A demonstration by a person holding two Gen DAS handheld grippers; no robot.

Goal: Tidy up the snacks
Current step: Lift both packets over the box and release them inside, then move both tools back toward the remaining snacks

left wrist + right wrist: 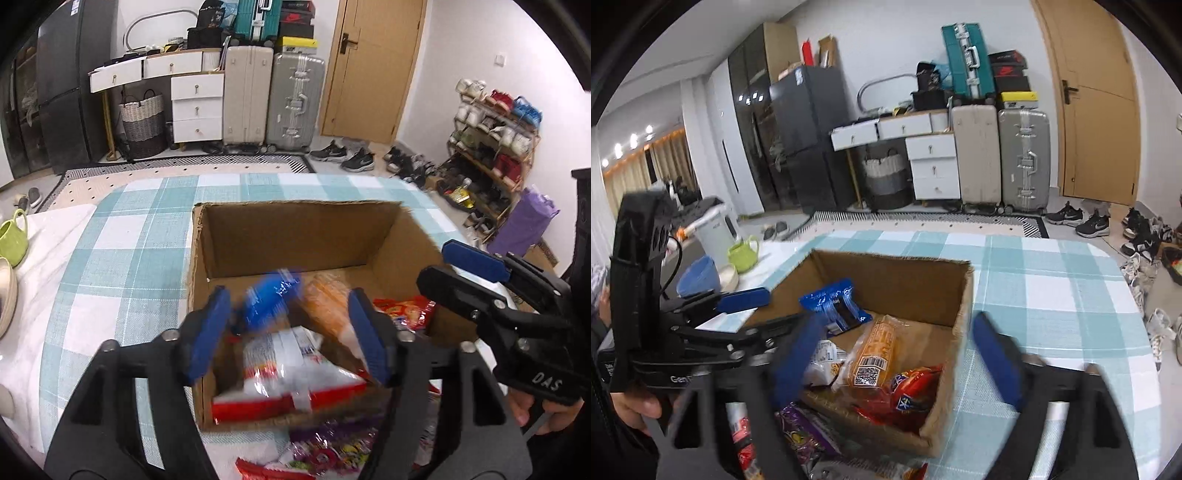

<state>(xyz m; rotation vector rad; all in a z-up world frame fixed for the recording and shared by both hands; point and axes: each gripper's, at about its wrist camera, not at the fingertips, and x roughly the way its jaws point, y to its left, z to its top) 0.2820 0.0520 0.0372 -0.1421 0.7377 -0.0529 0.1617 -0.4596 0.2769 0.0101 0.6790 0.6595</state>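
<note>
An open cardboard box (pixel 295 204) (pixel 894 260) stands on the checked tablecloth. My left gripper (pixel 290 336) (pixel 764 310) hangs open over the box's near left edge. A blurred blue packet (pixel 269 299) (pixel 833 302) shows just beyond its fingers, and no pad touches it. An orange packet (pixel 325 306) (pixel 873 354) lies in the box beside a white-and-red bag (pixel 291 373) and a red packet (pixel 402 310) (pixel 908 395). My right gripper (pixel 897 356) (pixel 465 275) is wide open above the box's near right corner and holds nothing.
Loose snack packets, one of them purple (pixel 332 446) (pixel 801 432), lie on the table in front of the box. A green cup (pixel 13 236) (pixel 742 251) and a blue bowl (pixel 698 277) stand at the table's left. Suitcases, drawers and a shoe rack (pixel 495 129) line the room.
</note>
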